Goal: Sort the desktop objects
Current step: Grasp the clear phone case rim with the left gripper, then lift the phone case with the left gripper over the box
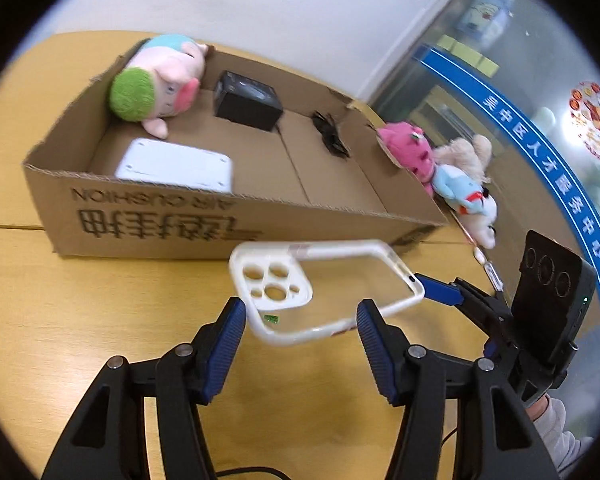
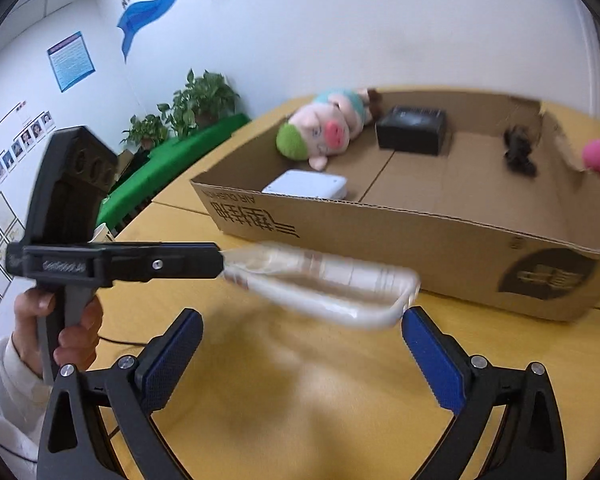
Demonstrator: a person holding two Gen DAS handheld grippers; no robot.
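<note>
Left wrist view: the left gripper (image 1: 300, 320) has its jaws closed across the width of the clear phone case (image 1: 332, 288). It holds the case flat and clear of the counter (image 1: 100, 320), probably so it can pass over the near wall of the cardboard box (image 1: 240, 216).

Right wrist view: the right gripper (image 2: 300, 332) has wide, empty jaws. The case's free end lies just above them, at its right pad — perhaps ready to steady it.

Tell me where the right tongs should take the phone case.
Best to pinch the rim of the free short end, away from the camera holes, coming from the right. The left tongs clamp the phone case across its camera end, so the free end juts toward the open right tongs.
</note>
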